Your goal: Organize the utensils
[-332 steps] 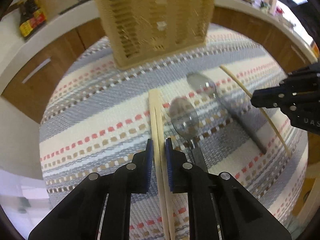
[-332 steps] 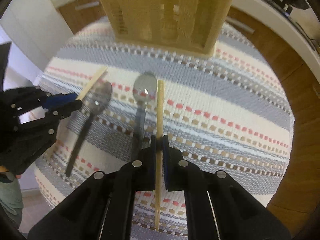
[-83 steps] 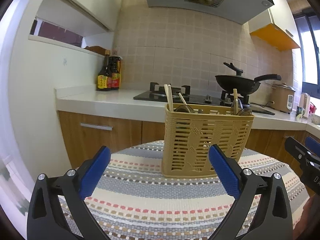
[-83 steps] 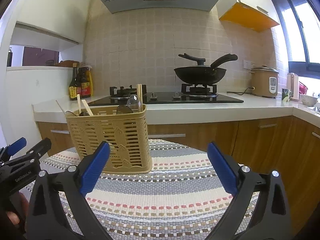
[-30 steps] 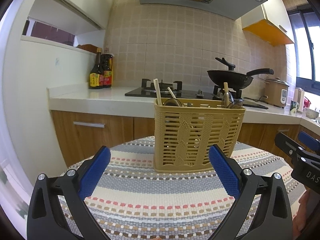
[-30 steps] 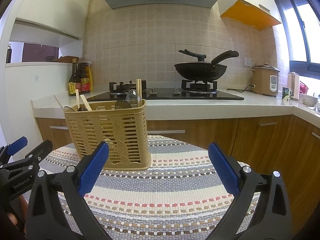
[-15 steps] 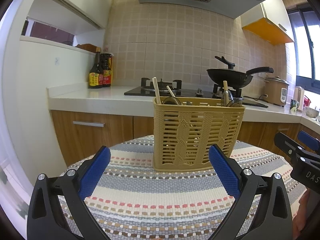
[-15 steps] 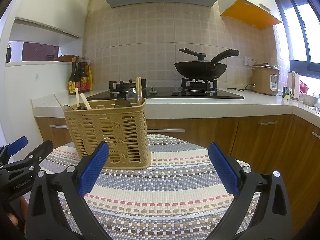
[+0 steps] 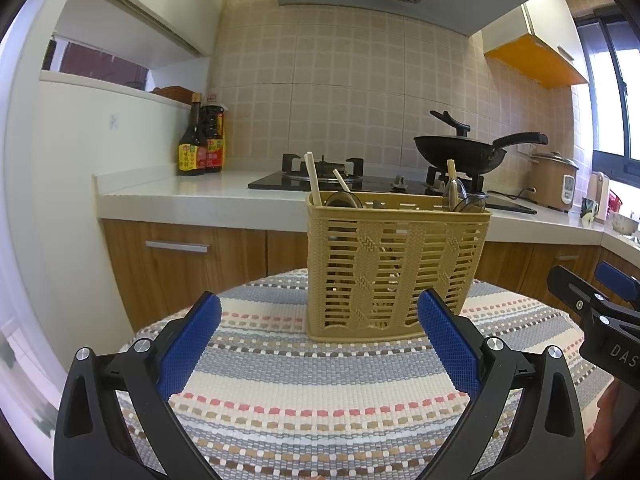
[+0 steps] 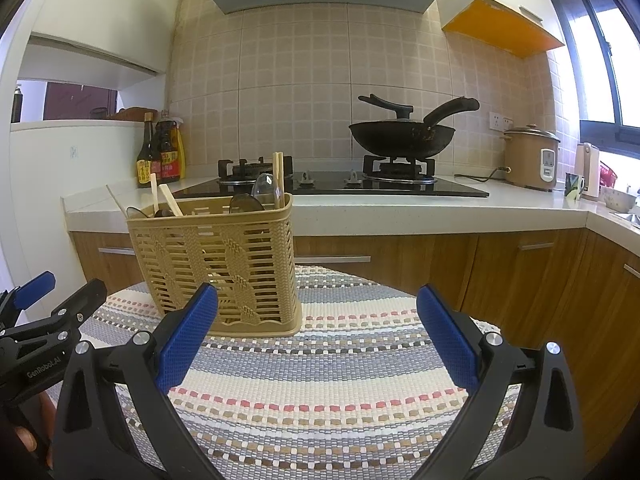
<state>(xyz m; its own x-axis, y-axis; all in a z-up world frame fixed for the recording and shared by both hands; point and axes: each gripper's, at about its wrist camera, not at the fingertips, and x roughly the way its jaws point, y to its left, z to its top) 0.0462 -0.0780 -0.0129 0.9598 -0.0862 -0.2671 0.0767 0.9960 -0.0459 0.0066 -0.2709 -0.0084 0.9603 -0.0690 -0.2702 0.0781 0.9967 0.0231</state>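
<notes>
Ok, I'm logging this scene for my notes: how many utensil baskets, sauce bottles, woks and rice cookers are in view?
utensil basket: 1
sauce bottles: 2
wok: 1
rice cooker: 1
Total: 5

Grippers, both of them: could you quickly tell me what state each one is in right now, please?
Left gripper: open, fingers spread wide, holding nothing.
Right gripper: open, fingers spread wide, holding nothing.
</notes>
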